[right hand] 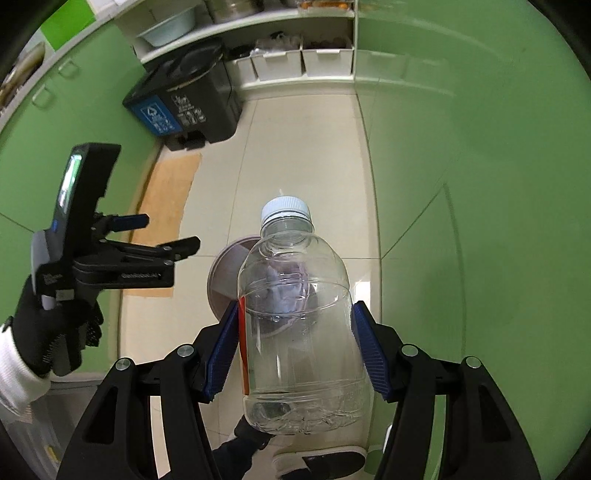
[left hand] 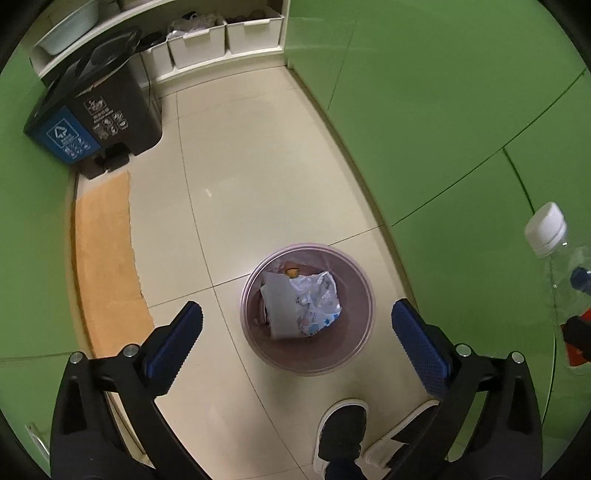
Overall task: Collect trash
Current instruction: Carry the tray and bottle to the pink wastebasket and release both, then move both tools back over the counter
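A: What sort of place is shown?

B: A home kitchen or utility corner is suggested. A narrow tiled floor (left hand: pixel 258 155) is flanked by green cabinet doors (left hand: pixel 443 110).

A: What else is seen?

B: A two-part sorting bin (left hand: pixel 96 122), marked with recycling signs, is set at the far end. Just behind the bin, white shelves (right hand: pixel 258 22) are filled with storage boxes (left hand: pixel 221 40) and a basin (right hand: pixel 166 24). A tan mat (left hand: pixel 107 266) is laid nearer than the bin, and a pink wastebasket (left hand: pixel 308 365) is placed nearer still.
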Available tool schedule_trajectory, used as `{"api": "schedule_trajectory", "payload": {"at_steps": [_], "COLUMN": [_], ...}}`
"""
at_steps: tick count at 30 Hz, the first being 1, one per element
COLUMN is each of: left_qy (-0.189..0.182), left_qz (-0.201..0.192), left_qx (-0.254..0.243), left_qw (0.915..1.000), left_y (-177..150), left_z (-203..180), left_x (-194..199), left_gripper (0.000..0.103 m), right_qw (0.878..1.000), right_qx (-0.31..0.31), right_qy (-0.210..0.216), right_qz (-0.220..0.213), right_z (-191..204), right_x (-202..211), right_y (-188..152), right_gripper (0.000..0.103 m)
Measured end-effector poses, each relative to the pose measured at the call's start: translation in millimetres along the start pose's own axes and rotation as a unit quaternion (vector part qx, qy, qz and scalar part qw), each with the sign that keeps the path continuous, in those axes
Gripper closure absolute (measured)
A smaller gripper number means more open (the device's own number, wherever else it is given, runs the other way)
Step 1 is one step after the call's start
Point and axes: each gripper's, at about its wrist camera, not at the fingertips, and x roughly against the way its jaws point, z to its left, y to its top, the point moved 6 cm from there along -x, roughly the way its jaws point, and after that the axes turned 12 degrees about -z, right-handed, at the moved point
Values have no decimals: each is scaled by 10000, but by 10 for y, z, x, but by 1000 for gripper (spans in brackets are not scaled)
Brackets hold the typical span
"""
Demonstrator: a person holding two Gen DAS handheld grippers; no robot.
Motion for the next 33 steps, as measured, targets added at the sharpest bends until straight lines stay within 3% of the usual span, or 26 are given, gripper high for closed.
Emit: {"api": "schedule_trajectory", "payload": {"at_steps": [3, 13, 21, 22, 23, 25, 33], "left_qy": [-40, 174, 266, 280, 302, 337, 364], "left_qz": [89, -206, -320, -321, -333, -363, -420], "left_qx": [109, 472, 818, 865, 924, 977, 956], "left_qw": [9999, 9985, 9958, 9953, 9947, 9940, 9939], "left_y": [-59, -170, -483, -506, -548, -586, -480], "left_z": [155, 622, 884, 904, 945, 978, 907], "left_x": [31, 560, 790, 799, 828, 874, 1178], "left_gripper": [3, 3, 3, 3, 3, 3, 3], "right_qw": [9999, 9971, 9944, 9943, 9945, 9952, 9975], "right_qx": [111, 513, 797, 817, 802, 779, 535], "right_qy": [101, 433, 536, 516, 505, 468, 319], "right_qz": [67, 347, 443, 440, 448, 356, 334], "right_z": [97, 554, 811, 830, 843, 862, 826], "right_x": [-160, -745, -1195, -1232, -1269, -1287, -872], "right_y": [-7, -50, -80, -72, -68, -37, 83], "right_gripper": [44, 44, 42, 41, 23, 6, 6]}}
